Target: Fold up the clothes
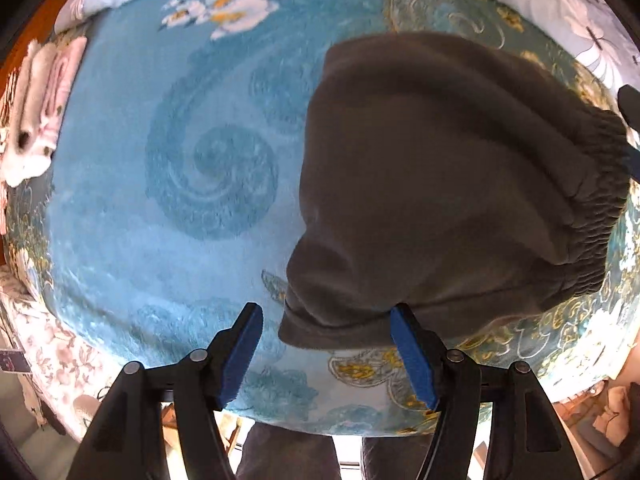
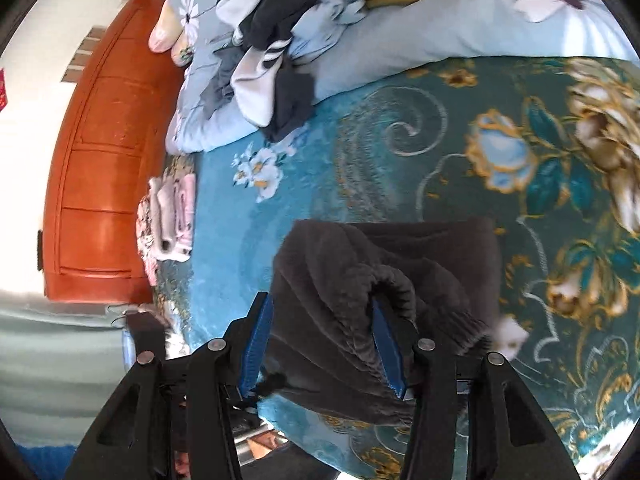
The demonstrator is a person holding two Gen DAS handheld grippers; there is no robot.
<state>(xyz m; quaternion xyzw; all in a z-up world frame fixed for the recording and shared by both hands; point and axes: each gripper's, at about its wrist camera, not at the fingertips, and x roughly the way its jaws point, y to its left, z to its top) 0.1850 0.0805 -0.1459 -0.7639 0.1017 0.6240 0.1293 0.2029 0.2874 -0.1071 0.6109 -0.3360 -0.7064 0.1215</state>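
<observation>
On teal blanket (image 1: 120, 208), dark trousers (image 1: 440, 184); left tongs (image 1: 326, 356) wide apart, right tongs (image 2: 320, 344) spread around waistband.

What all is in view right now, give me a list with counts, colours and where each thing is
dark garment: one, grey-brown, partly folded on the blanket, elastic waistband at the right gripper
blanket: one, teal floral, covering the bed
folded clothes: one small stack, pink and white, blanket's far left edge
unfolded clothes: one pile, navy, white, mustard, on the quilt
quilt: one, pale blue floral, behind the blanket
headboard: one, orange-brown wood, left
left gripper: open, at the garment's near edge
right gripper: open, waistband between its fingers
</observation>
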